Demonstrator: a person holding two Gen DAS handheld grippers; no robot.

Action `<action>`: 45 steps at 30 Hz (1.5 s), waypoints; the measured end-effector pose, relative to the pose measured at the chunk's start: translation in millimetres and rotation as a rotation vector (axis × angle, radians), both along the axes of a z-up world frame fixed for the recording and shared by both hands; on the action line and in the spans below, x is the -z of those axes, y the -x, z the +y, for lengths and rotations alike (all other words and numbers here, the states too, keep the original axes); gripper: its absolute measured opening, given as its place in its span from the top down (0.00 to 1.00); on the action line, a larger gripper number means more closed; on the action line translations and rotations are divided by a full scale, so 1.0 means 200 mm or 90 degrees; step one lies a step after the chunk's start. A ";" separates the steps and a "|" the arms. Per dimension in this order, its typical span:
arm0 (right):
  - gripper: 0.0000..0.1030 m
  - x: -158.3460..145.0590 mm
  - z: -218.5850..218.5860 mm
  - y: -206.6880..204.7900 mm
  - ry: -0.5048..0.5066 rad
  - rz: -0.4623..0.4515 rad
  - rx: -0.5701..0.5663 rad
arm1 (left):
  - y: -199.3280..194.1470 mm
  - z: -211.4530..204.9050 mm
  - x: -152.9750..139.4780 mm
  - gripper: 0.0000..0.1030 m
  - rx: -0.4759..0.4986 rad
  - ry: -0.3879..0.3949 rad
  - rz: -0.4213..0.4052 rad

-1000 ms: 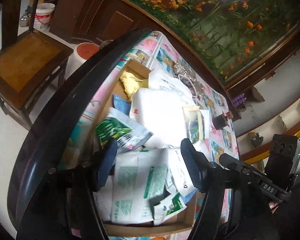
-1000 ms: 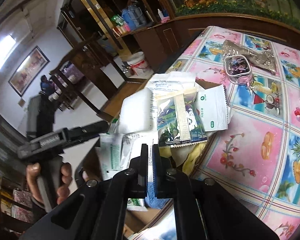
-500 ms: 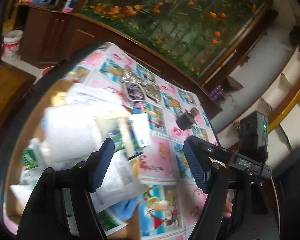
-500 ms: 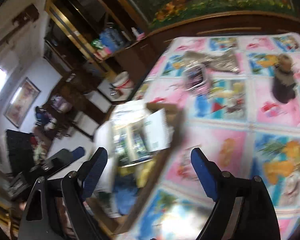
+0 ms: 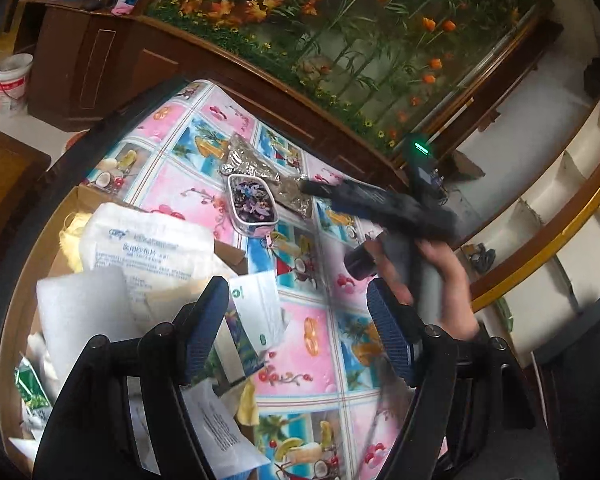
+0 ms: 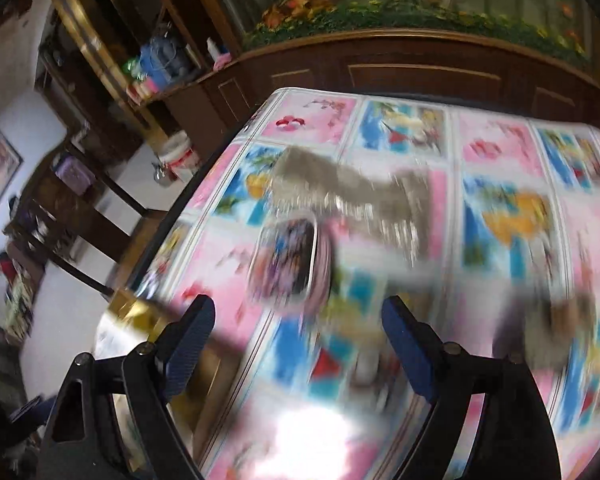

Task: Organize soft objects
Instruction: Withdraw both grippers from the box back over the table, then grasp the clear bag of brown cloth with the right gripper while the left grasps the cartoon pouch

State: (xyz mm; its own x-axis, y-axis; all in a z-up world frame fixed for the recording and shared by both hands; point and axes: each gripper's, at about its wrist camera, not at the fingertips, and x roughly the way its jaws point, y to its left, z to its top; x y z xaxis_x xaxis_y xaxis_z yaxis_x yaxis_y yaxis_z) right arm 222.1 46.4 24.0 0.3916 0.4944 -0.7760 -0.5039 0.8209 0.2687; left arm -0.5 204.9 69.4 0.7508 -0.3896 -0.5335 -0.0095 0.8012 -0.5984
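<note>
We see the left gripper (image 5: 298,320) with jaws spread wide, nothing between them, hovering over the tablecloth (image 5: 300,364) at the box's edge. The box (image 5: 76,196) sits at 9 o'clock, stuffed with soft packets: a white gauze pack (image 5: 148,244), a foam sheet (image 5: 84,312), a yellow cloth (image 5: 70,240). A floral pouch (image 5: 252,206) lies at 12 o'clock on the cloth, touching a silver bag (image 5: 256,164). At 2 o'clock a hand (image 5: 436,280) holds the right gripper (image 6: 296,328); its view is blurred, jaws spread, empty, pouch just ahead.
</note>
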 end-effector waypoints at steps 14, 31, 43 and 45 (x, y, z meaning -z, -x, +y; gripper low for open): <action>0.16 0.33 0.25 -0.69 0.088 0.116 0.012 | 0.03 0.04 0.03 0.30 0.017 0.005 0.009; 0.87 0.37 -0.06 -0.45 -0.003 0.154 0.086 | 0.07 -0.11 -0.09 0.30 0.022 -0.042 0.020; 0.96 0.06 -0.34 0.13 -0.027 0.047 0.097 | -0.19 -0.36 -0.11 0.30 0.085 -0.120 0.088; 0.96 0.07 -0.41 0.29 -0.050 0.047 0.085 | -0.30 -0.38 -0.10 0.30 0.084 -0.123 0.114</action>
State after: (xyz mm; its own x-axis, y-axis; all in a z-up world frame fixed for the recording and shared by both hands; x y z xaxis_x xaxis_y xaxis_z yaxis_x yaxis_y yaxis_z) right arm 164.8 -36.1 9.6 0.4007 0.5020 -0.7664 -0.3685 0.8542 0.3668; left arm 59.9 128.7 88.6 0.5878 -0.3561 -0.7264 0.0117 0.9015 -0.4326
